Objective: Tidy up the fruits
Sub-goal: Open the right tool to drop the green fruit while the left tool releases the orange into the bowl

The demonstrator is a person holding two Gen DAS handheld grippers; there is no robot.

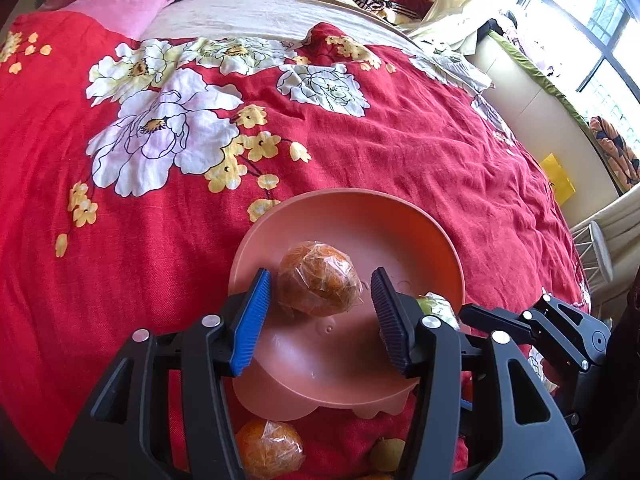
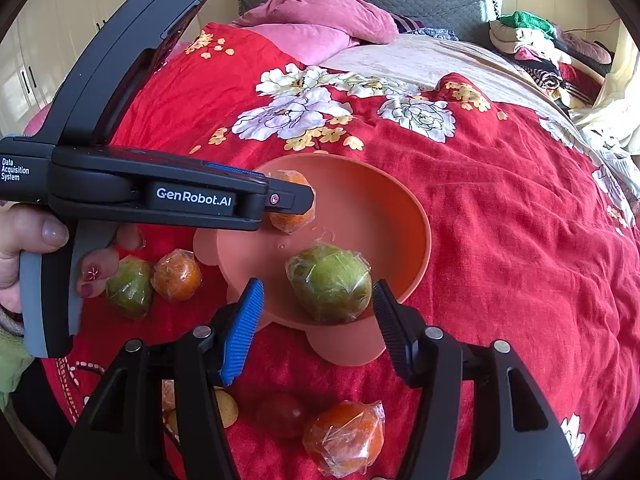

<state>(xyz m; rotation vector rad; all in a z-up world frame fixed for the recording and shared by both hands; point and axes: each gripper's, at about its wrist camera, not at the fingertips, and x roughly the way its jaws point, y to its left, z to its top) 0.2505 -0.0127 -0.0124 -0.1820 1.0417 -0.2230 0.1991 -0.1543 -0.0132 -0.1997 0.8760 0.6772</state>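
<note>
Both claws are hanging released, left claw (image 1: 320, 312) around the wrapped orange (image 1: 318, 280), right claw (image 2: 316, 320) around the wrapped green fruit (image 2: 330, 284) in the bowl (image 2: 400, 216); slippery film, so squeezing the widest middle looks safest.

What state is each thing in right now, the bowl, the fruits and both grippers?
Pink bowl: upright on the red bedspread, two fruits inside.
Wrapped orange: in bowl, between left gripper's open jaws, untouched.
Wrapped green fruit: in bowl, between right gripper's open jaws, not pressed.
Second green fruit: on bedspread, outside bowl.
Small wrapped orange: on bedspread beside it.
Near wrapped orange: on bedspread, outside bowl.
</note>
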